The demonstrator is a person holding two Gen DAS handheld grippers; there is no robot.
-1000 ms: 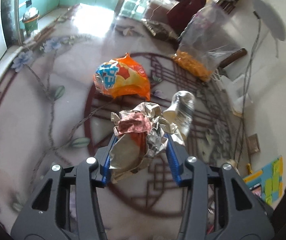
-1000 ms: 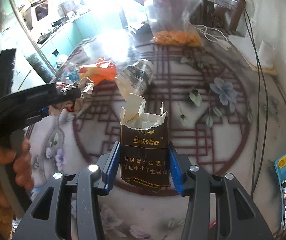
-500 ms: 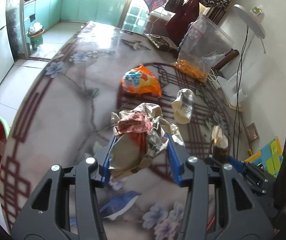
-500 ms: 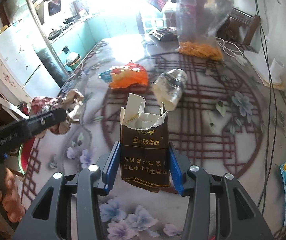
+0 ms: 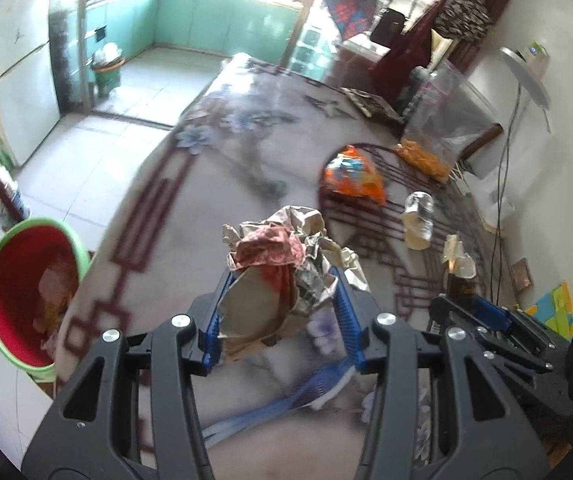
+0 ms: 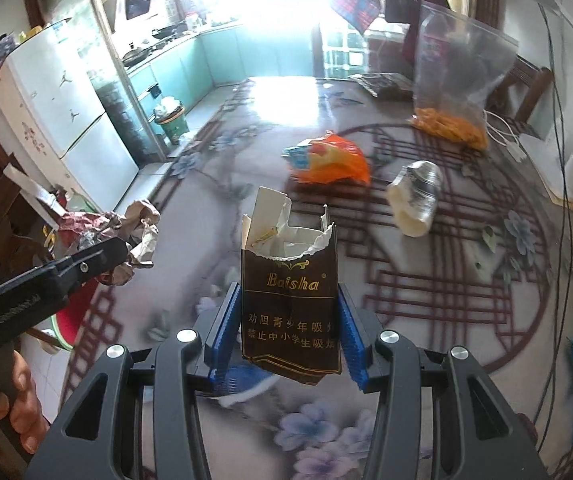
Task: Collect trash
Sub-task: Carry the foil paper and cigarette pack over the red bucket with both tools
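Both of my tongs have travelled toward the near left edge of the worktop since a second ago, so that the flowered, maroon-latticed surface now falls away on the left wrist view and a red bin with a green rim has come into sight on the floor beside that edge, scraps already lying inside it; a second ago that view showed only the worktop. Left behind on the lattice pattern, and now smaller and farther off, are the clear bag of orange snacks, the orange snack wrapper and, just beside it, the crushed paper cup lying on its side. My left tongs are clamped on the crumpled foil wrapper, silver with red patches, which hangs over the worktop edge area near the bin; from the right wrist view the same left tongs show at the far left with a hand on the grip. My right tongs are clamped on the torn cigarette pack, held upright above the flowered worktop, its top ripped open with white lining showing. Gold lettering on its dark brown face reads "Baisha", and below it two lines of Chinese characters, 劝阻青少年吸 and 禁止中小学生吸烟, the first cut off at the fold. Both grips look unchanged from before.
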